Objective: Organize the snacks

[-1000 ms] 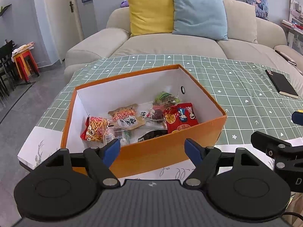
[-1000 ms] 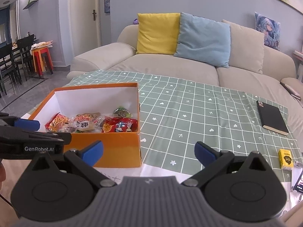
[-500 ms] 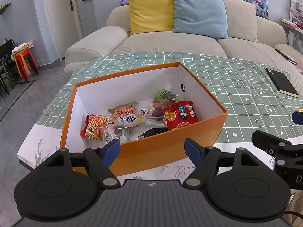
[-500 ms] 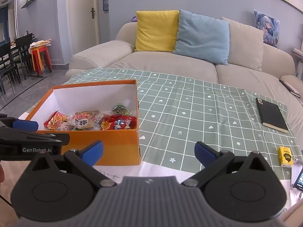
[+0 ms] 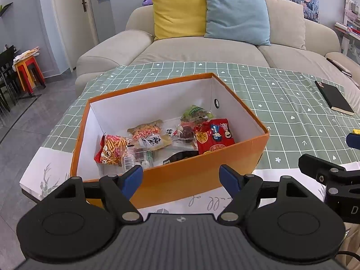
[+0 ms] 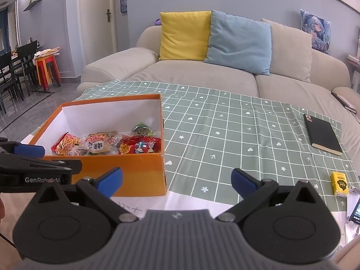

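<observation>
Snack packets [image 5: 171,139] lie inside the orange box [image 5: 202,175]; I judge sorting nearly done. Yellow carton [image 6: 339,183] sits well right of it. Left claw [image 5: 181,177] and right claw [image 6: 176,180] gape wide, empty

Setting: your home living room. Evidence you see: beige sofa [image 6: 202,76] with yellow cushion [image 6: 183,36] and blue cushion [image 6: 239,41]; low table under green checked cloth [image 6: 236,135]; framed pictures on the walls; dining chairs [image 6: 13,67] beyond; tiled floor.
</observation>
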Demonstrator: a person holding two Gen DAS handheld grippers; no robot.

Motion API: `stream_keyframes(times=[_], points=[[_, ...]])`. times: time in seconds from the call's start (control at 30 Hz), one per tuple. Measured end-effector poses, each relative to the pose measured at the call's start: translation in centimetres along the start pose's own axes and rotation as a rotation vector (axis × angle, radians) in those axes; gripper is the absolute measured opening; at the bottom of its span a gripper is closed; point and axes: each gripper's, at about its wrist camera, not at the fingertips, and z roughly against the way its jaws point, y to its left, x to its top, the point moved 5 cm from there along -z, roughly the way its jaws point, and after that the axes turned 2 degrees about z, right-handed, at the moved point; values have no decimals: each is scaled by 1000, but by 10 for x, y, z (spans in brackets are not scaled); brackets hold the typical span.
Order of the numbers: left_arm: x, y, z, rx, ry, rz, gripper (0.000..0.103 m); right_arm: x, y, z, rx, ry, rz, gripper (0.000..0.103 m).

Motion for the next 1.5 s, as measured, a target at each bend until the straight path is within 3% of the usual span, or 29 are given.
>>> stream_keyframes(times=[1.5], points=[[3,3,4,15,-23,-6,89,-6,-2,-5,-7,22,-21,99]])
